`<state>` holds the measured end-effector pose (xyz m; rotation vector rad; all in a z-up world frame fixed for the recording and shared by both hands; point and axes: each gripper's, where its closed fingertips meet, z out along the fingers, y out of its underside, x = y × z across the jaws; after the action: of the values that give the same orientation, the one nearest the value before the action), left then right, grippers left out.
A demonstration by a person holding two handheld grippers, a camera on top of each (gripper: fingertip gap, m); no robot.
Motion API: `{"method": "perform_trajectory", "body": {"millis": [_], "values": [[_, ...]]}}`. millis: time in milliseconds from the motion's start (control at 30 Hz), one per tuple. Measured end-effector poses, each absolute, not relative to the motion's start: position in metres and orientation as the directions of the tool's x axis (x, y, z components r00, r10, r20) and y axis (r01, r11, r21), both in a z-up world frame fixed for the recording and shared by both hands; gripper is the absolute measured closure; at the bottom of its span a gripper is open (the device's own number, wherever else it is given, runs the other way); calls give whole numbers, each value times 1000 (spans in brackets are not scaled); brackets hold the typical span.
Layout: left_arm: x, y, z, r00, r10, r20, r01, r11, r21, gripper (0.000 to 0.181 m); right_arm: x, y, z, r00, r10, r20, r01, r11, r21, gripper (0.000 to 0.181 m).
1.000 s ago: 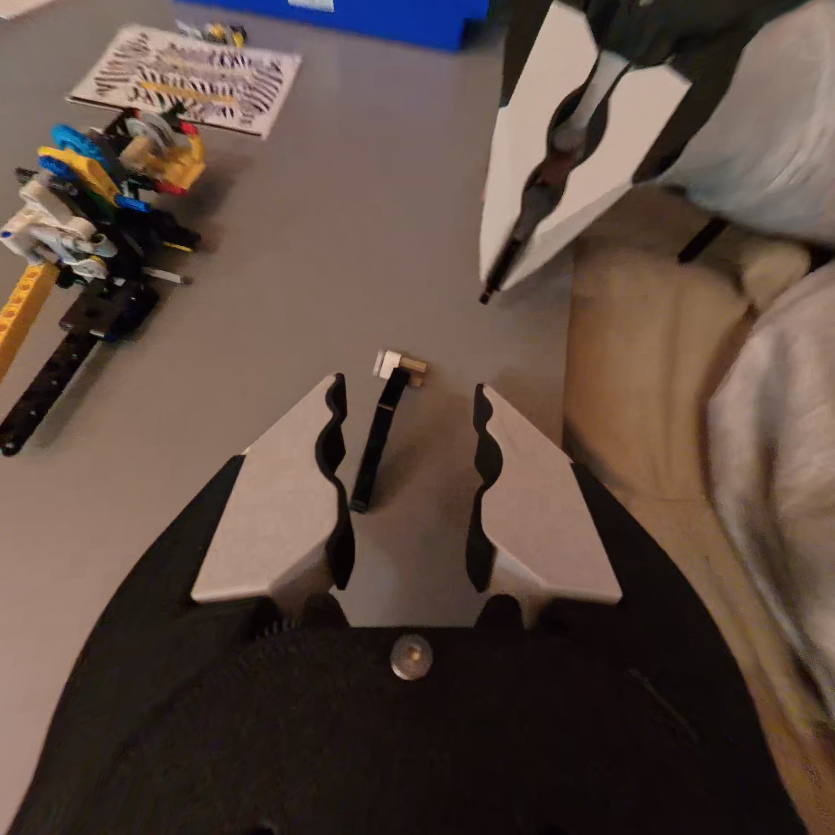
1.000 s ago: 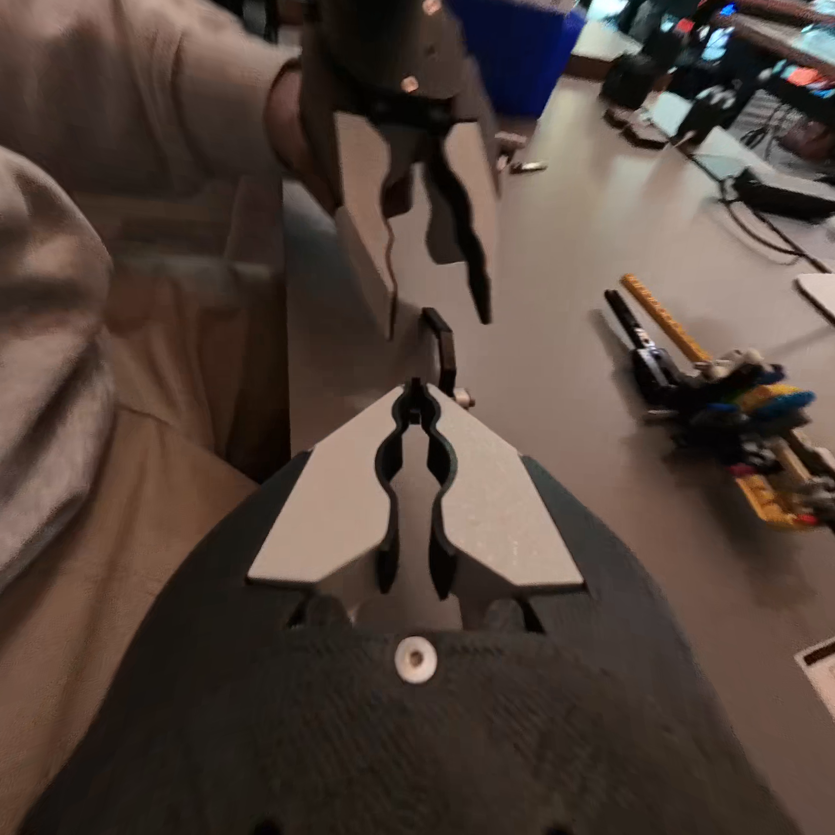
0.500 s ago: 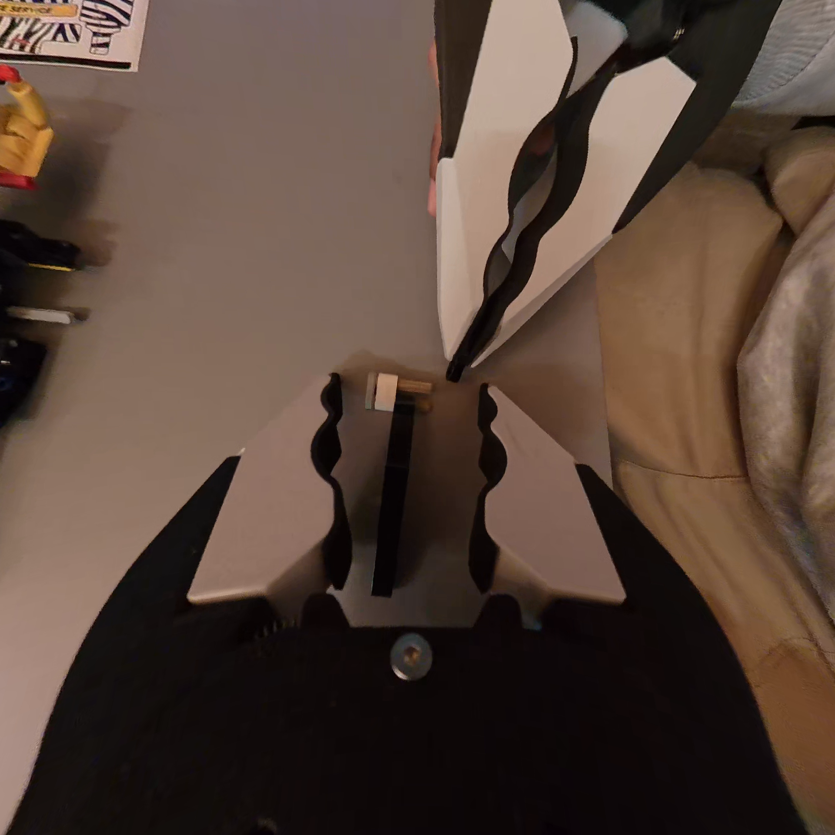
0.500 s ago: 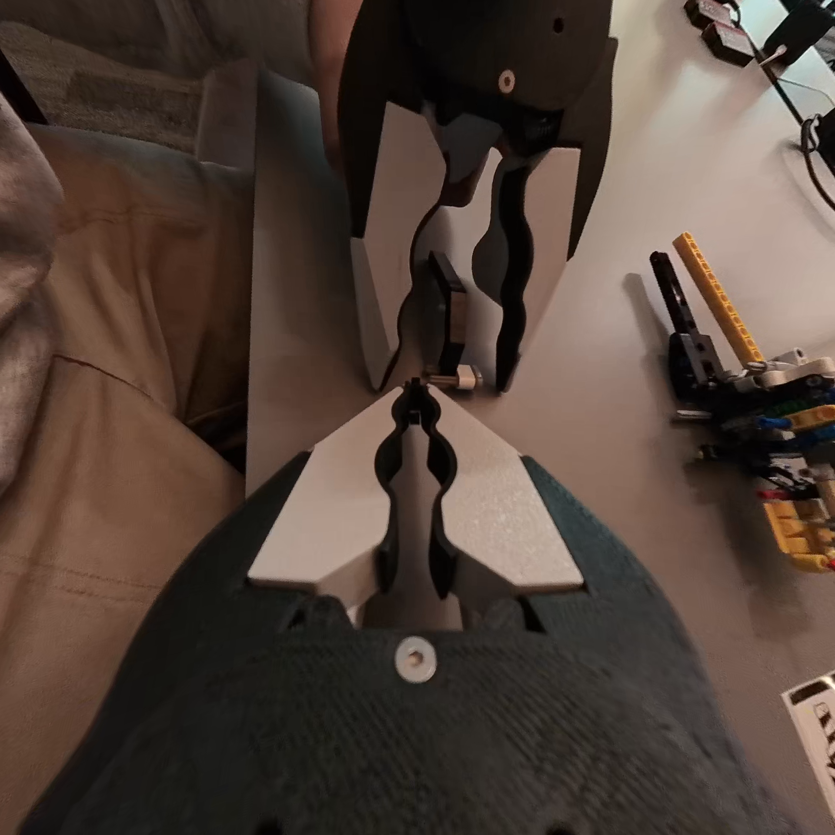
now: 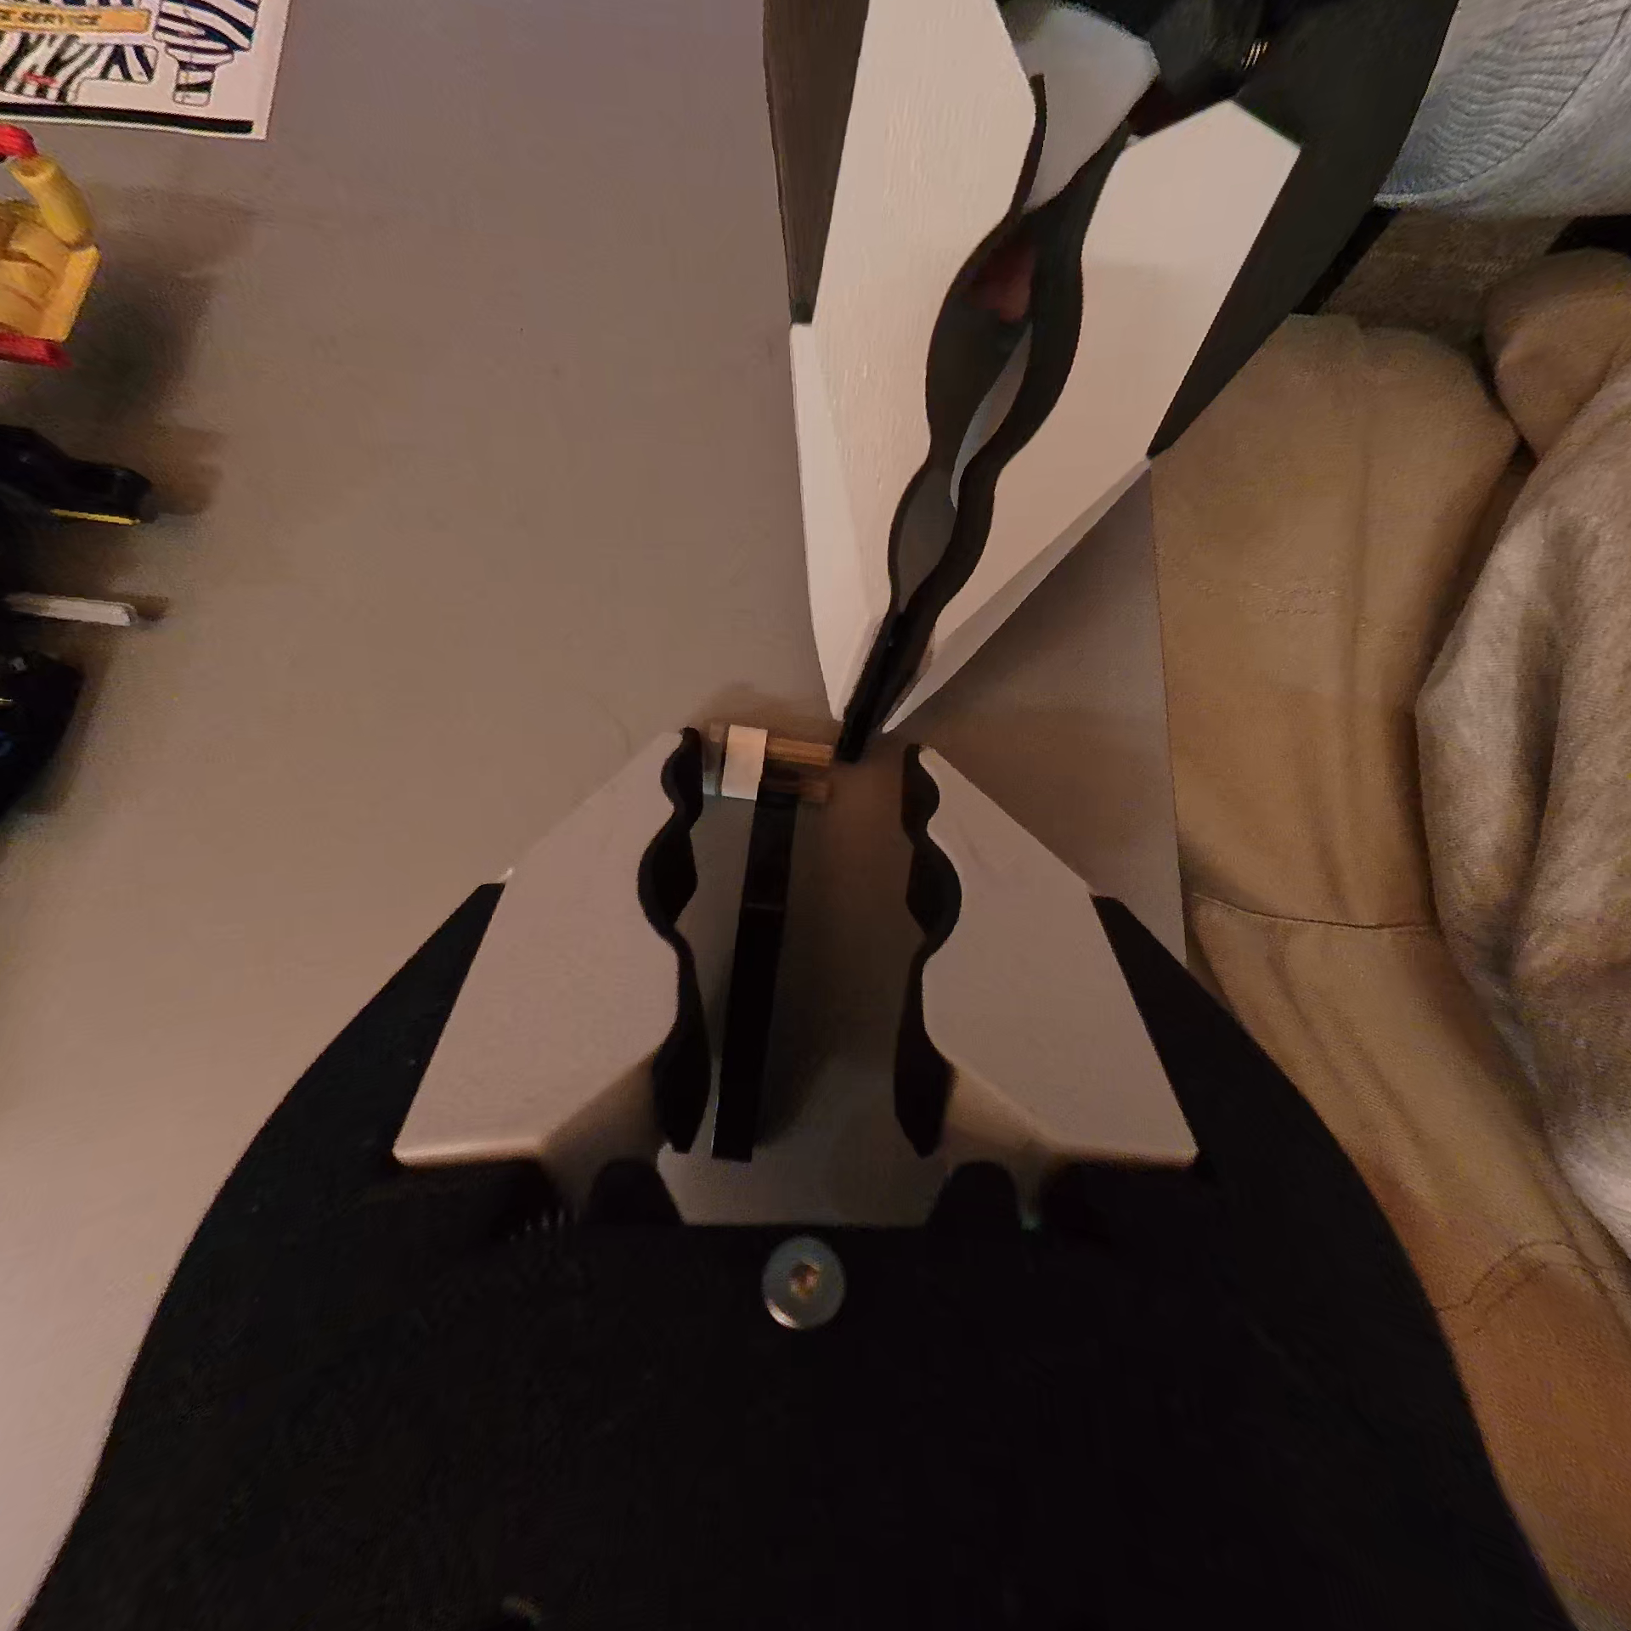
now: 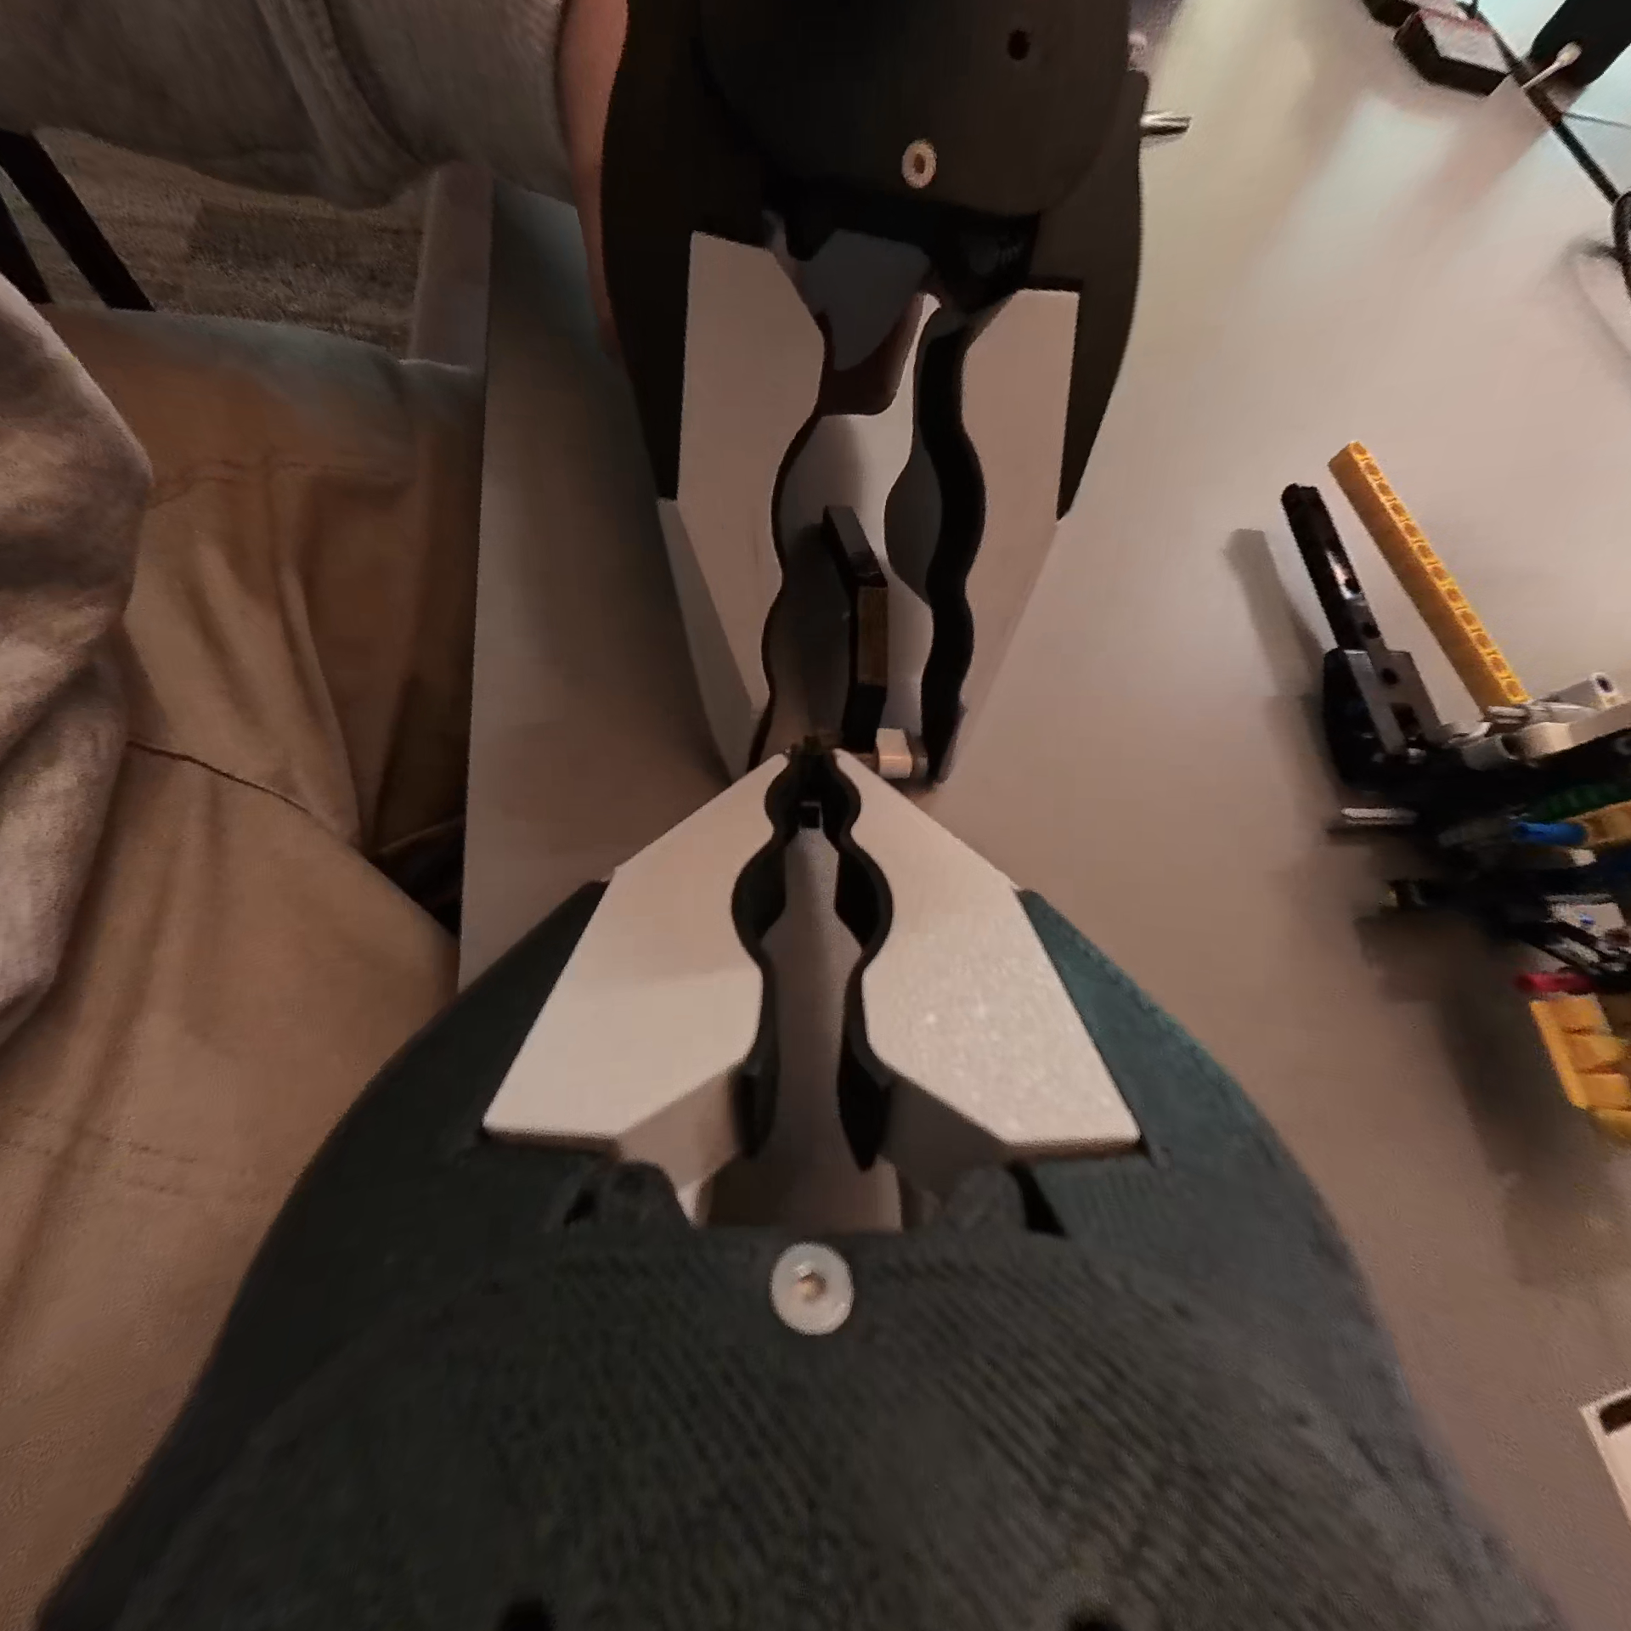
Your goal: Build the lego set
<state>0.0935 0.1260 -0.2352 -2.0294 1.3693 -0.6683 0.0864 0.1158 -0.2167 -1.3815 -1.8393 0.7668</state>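
Left gripper (image 5: pixel 794 768) gapes around the black beam (image 5: pixel 750 971), right gripper (image 6: pixel 814 750) pinches a small black pin (image 6: pixel 807 812) — insertion looks next, needing alignment.

Lighting: dim, warm. Soft shadows spread on the grey table (image 5: pixel 494 494) beside the lego model (image 6: pixel 1500 847), itself blurred. Wide-angle bending at frame edges; brighter glare behind the model.

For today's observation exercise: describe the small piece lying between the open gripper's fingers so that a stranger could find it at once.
On the grey table, near its edge, the open left gripper straddles a thin black beam. It alone has a white bush and tan pin at its far end, apart from the colourful model.
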Motion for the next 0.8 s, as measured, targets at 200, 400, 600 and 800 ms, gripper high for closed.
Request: {"method": "perform_trajectory", "body": {"millis": [200,400,600,800], "values": [[93,126,-235,344,-936,76,-637,-292,-714,142,86,115,-219,-190,968,164,562,244,-790,179],[93,127,-235,350,-933,77,-634,-297,-714,142,86,114,-220,-200,968,155,567,243,-787,179],[92,127,-235,357,-931,78,-632,-303,-713,142,85,113,-218,-200,967,158,557,245,-793,179],[90,126,-235,365,-927,86,-626,-313,-714,142,82,114,-219,-193,968,162,561,244,-791,179]]}}
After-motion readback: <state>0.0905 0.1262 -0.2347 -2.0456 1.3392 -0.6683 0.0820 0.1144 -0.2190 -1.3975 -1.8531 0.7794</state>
